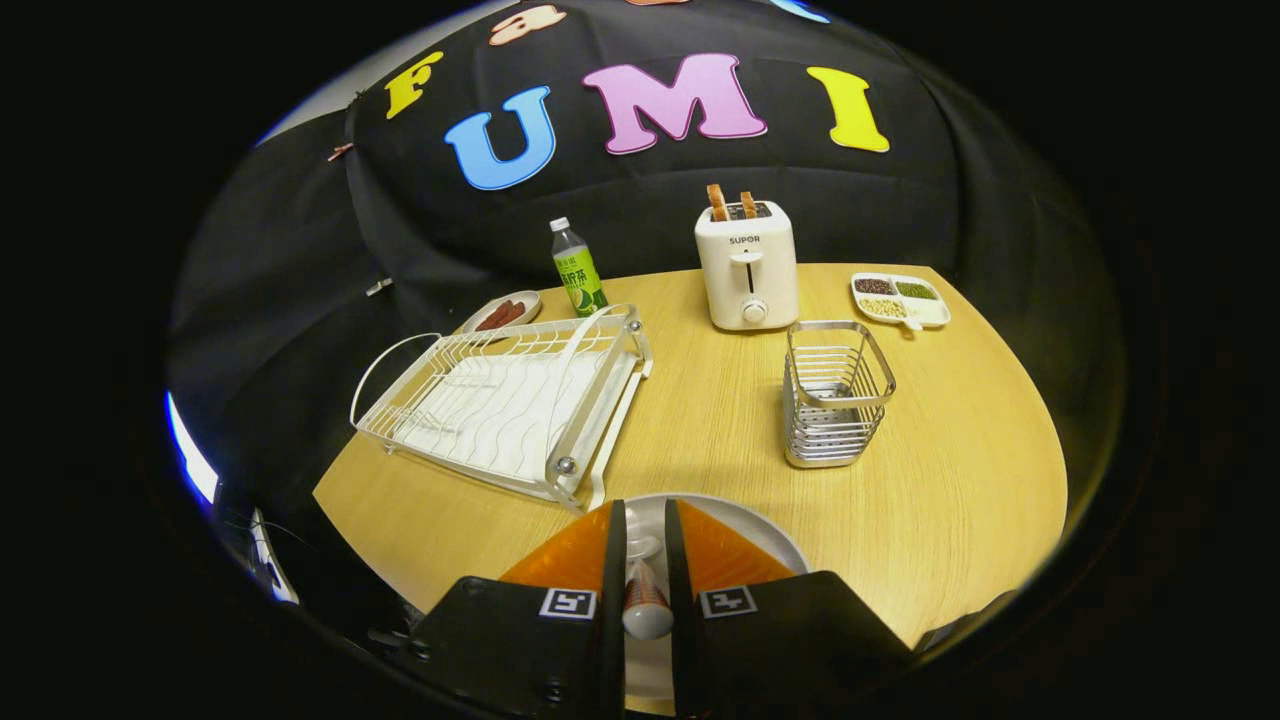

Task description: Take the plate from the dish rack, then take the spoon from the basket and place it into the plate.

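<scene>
Gripper fingers nearly closed on the spoon, both pressing its sides. Spoon: small, clear bowl end forward, handle with an orange band and pale rounded butt toward camera. It hangs over the plate, white, round, on the wooden table under the fingers. Dish rack ahead left, basket ahead right.
</scene>
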`<state>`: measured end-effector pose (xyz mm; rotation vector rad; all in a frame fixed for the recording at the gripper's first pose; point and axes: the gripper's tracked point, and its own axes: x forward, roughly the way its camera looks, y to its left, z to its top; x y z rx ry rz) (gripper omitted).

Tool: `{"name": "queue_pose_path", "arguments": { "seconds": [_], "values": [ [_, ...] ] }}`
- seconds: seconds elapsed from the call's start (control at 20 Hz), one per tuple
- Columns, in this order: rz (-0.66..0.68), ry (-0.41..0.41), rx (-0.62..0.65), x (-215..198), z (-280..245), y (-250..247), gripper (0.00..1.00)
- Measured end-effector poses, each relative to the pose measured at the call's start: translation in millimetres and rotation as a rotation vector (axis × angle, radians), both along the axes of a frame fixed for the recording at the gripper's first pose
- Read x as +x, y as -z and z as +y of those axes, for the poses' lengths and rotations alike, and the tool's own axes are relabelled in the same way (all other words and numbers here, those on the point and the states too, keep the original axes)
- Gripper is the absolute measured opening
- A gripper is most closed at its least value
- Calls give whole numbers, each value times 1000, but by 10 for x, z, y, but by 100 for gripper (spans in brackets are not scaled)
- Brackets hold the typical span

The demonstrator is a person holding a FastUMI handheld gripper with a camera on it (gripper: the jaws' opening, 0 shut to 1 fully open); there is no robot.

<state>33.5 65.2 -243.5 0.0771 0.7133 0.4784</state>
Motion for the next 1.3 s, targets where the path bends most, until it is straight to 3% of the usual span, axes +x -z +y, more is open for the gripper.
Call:
{"name": "queue_pose_path", "arguments": {
  "seconds": [0.15, 0.3, 0.55, 0.85, 1.1, 1.3],
  "values": [
    [8, -25, 3, 8, 56, -26, 27],
    [-46, -32, -9, 75, 6, -236, 100],
    [-162, -2, 15, 259, -31, -849, 98],
    [-345, 109, 47, 392, -204, -1940, 98],
    [-518, 197, 49, 188, -234, -2810, 98],
    [-548, 239, 80, -64, -155, -3203, 98]
  ]
}}
